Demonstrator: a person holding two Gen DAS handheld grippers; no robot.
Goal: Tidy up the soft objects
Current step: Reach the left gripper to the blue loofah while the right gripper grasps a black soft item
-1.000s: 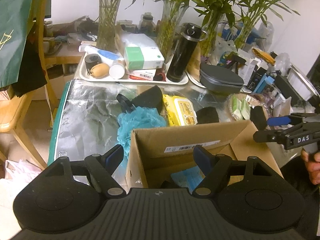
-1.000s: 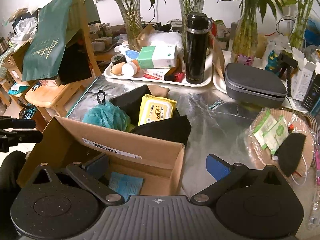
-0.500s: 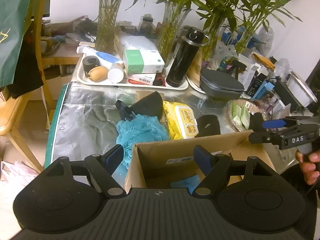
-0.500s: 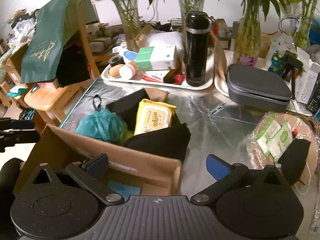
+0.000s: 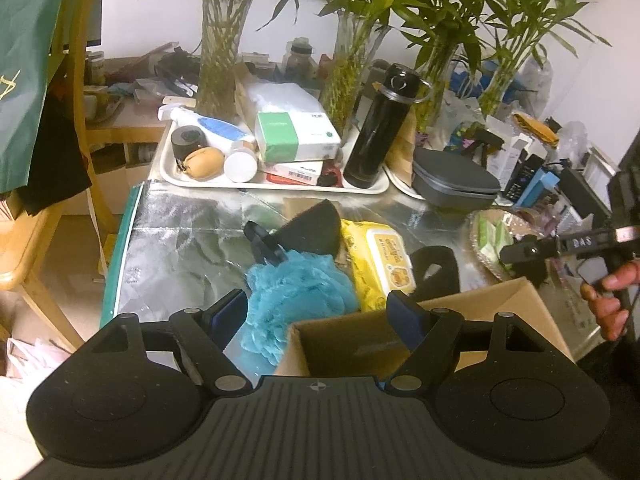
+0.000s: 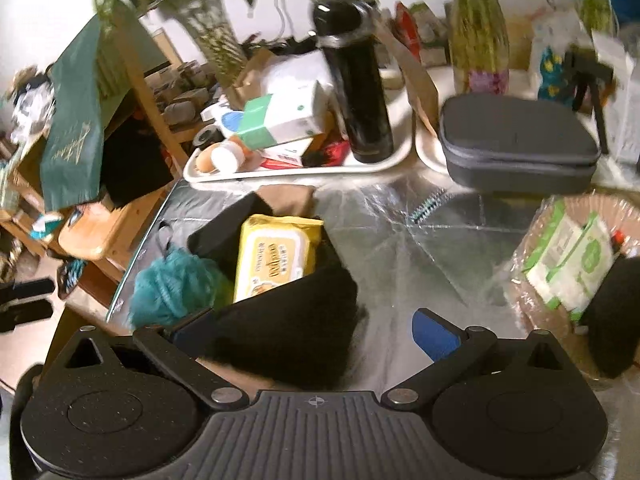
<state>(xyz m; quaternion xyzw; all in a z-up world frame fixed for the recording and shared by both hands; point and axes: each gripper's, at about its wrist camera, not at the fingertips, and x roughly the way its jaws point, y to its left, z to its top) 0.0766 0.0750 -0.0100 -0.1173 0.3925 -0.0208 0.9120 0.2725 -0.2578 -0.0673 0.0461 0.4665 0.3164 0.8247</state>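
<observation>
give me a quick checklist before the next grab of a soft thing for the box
1. Left hand-held gripper open and empty: ok, nothing sits between its blue pads.
2. Right hand-held gripper open and empty: ok, jaws wide, over the black pouch.
3. Blue bath pouf reachable: ok, it lies beside the cardboard box, just ahead of the left pads.
4. Yellow wipes pack free to lift: ok, it lies on top of the black things.
5. Box has room: cannot tell, its inside is mostly hidden.
6. Right view sharp enough to aim: not ok, blurred.
</observation>
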